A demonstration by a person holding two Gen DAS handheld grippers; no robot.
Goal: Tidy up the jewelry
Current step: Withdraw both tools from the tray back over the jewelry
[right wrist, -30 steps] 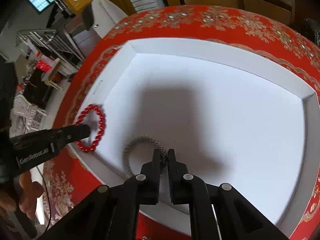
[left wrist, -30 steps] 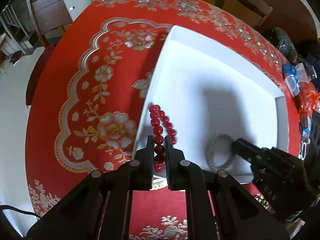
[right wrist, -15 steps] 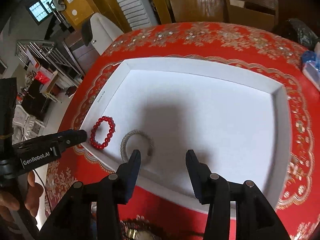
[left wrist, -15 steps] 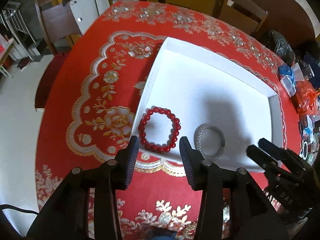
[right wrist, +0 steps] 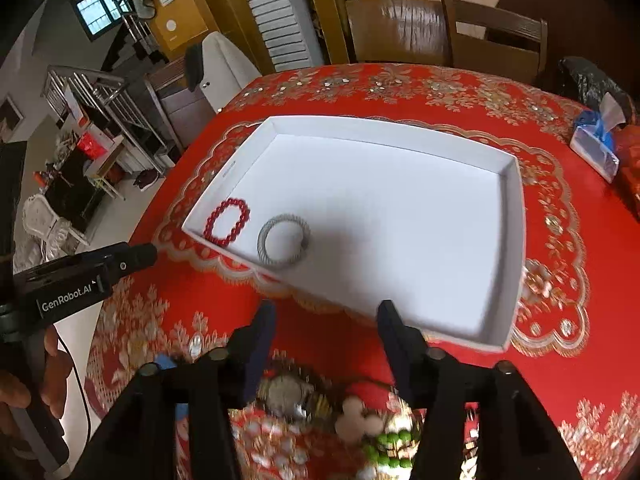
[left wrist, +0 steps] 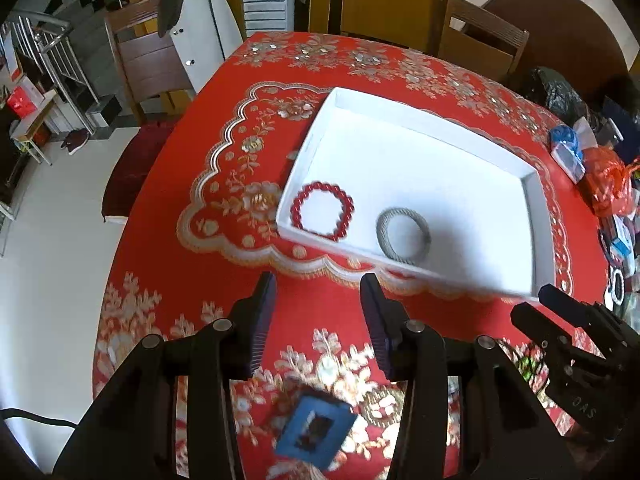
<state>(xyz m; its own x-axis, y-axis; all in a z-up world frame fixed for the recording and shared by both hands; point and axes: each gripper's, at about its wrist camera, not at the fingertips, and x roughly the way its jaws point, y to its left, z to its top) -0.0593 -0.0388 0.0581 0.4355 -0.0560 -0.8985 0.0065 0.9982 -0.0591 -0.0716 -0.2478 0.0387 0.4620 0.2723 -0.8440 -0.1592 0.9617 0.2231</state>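
A white tray (left wrist: 536,208) lies on the red tablecloth. A red bead bracelet (left wrist: 322,216) and a grey woven bracelet (left wrist: 403,236) lie side by side at its near left corner; both also show in the right wrist view, red (right wrist: 226,222) and grey (right wrist: 284,245). My left gripper (left wrist: 318,292) is open and empty, above the cloth short of the tray. My right gripper (right wrist: 326,322) is open and empty, above the tray's near edge (right wrist: 472,336). A watch (right wrist: 286,394), a white clover piece (right wrist: 356,418) and green beads (right wrist: 386,446) lie beneath it.
A small blue box (left wrist: 316,434) lies on the cloth under my left gripper. A tissue pack (right wrist: 596,146) and bags (left wrist: 608,184) sit at the table's right side. Wooden chairs (right wrist: 404,36) stand behind the table.
Both grippers opened, letting go of the red bead bracelet and the grey bracelet in the tray, then drew back toward the table's near side.
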